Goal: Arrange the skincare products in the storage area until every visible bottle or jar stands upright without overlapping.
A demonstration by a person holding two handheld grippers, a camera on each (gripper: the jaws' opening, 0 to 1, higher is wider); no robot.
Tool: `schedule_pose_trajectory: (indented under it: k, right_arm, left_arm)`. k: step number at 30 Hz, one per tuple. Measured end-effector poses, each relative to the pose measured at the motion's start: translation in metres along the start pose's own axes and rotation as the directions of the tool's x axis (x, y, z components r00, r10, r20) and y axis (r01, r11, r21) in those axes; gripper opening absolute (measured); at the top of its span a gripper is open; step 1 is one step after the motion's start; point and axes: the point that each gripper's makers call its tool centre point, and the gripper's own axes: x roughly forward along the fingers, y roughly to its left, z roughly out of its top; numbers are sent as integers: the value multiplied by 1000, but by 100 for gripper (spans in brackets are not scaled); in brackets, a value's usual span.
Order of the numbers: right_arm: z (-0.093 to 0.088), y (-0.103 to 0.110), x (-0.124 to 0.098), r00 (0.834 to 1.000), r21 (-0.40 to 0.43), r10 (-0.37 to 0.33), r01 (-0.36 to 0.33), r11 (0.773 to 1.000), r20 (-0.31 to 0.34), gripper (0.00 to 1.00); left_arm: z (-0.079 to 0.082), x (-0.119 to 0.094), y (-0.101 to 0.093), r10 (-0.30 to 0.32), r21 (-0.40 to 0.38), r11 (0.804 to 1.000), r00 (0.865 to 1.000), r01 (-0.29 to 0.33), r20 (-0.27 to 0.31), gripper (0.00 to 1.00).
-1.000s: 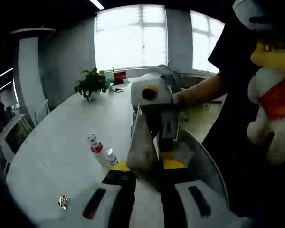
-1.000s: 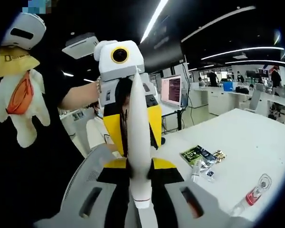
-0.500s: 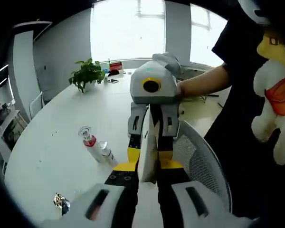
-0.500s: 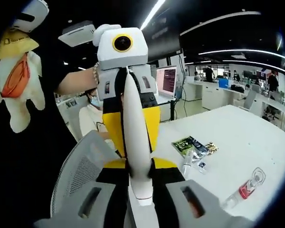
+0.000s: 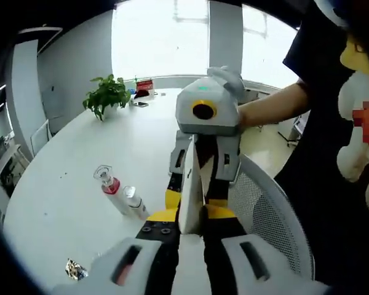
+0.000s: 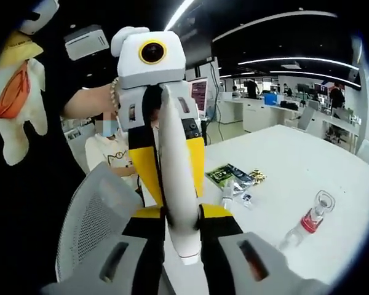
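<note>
A long white tube (image 5: 191, 184) hangs in the air above the table edge, held at both ends. My left gripper (image 5: 189, 219) is shut on its near end. The right gripper (image 5: 200, 150) faces it and clamps the far end. In the right gripper view the same tube (image 6: 174, 178) runs upward from my right gripper (image 6: 183, 219), cap end near its jaws, to the left gripper (image 6: 163, 106). On the white table (image 5: 80, 160) lie a clear bottle with a red band (image 5: 109, 186) and a small clear bottle (image 5: 135, 201); the red-banded bottle (image 6: 309, 220) lies on its side.
A grey mesh chair (image 5: 265, 212) stands under the grippers at the table edge. A green sachet (image 6: 224, 174), a small tube (image 6: 227, 193) and a foil wrapper (image 5: 74, 268) lie on the table. A potted plant (image 5: 107, 95) stands far back. A person in black stands close by.
Both grippers stay shut on the white tube. It has turned edge-on in the left gripper view, and both cameras have shifted slightly.
</note>
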Motion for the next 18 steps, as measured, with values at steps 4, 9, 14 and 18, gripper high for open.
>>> schedule_pose_trajectory:
  k: [4,9,14,18]
  right_arm:
    - [-4,-6,-1,999,1,-49,49,999,-10,22]
    - [-12,-15,-2,996,24,-93,94,995,-12,24]
    - [-14,-22,-5,991,70,-130,128,989,17,30]
    - [-20,-27,-8,984,99,-178,174,980,27,40]
  left_arm:
    - [-1,7,5,-9,2,1000,1000,9,-6,13]
    - [-3,16,8,-27,16,1000,1000,27,-16,13]
    - [-10,24,15,-26,21,999,999,27,-30,13]
    - [-18,29,22,-16,27,1000,999,17,-46,13]
